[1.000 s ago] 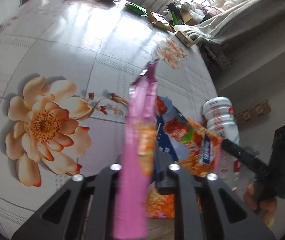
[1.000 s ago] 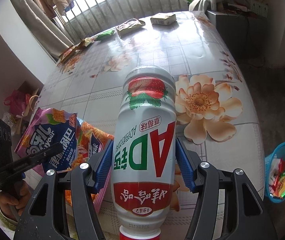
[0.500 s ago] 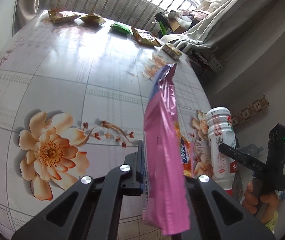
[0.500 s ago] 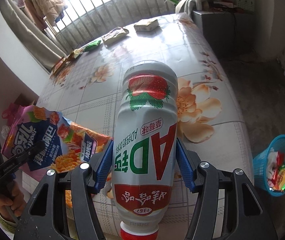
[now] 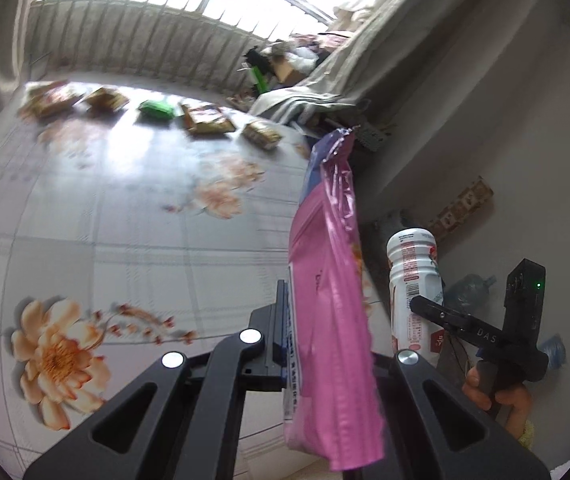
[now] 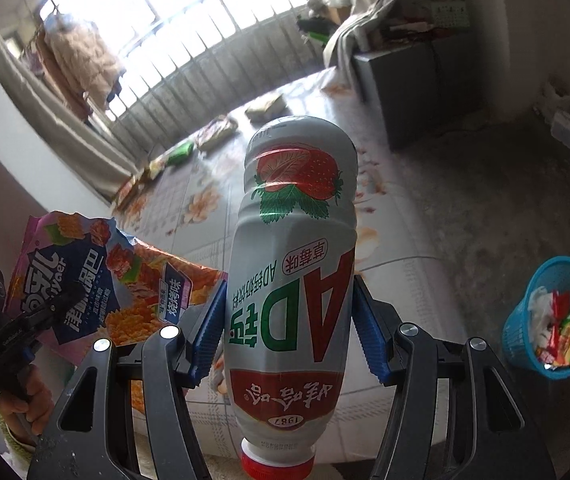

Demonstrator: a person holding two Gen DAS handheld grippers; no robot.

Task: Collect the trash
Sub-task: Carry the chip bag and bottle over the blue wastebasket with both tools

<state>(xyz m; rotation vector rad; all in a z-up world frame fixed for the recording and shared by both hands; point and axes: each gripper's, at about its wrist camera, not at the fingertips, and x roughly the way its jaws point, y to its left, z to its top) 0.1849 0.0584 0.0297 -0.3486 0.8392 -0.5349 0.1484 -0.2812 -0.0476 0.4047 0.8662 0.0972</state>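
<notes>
**Both claws loaded, next stop the basket**

Carry step, I'd say. The left gripper (image 5: 317,364) is pinched tight on the pink bag (image 5: 331,300), and the right gripper (image 6: 289,336) clamps the bottle (image 6: 293,264), cap toward the camera. Both are in the air over the table (image 5: 105,208). Next they need swinging over the blue basket (image 6: 551,320) on the floor, then letting go. Compared with a second ago, both have risen and the basket looks closer.

Both claws are black plastic frames with cut-out triangular windows and round silver screws. The right claw (image 6: 287,332) has ribbed blue pads (image 6: 369,338). The left claw (image 5: 325,344) shows a blue pad edge. A yellow-green knit cuff (image 6: 15,446) covers the wrist.
</notes>
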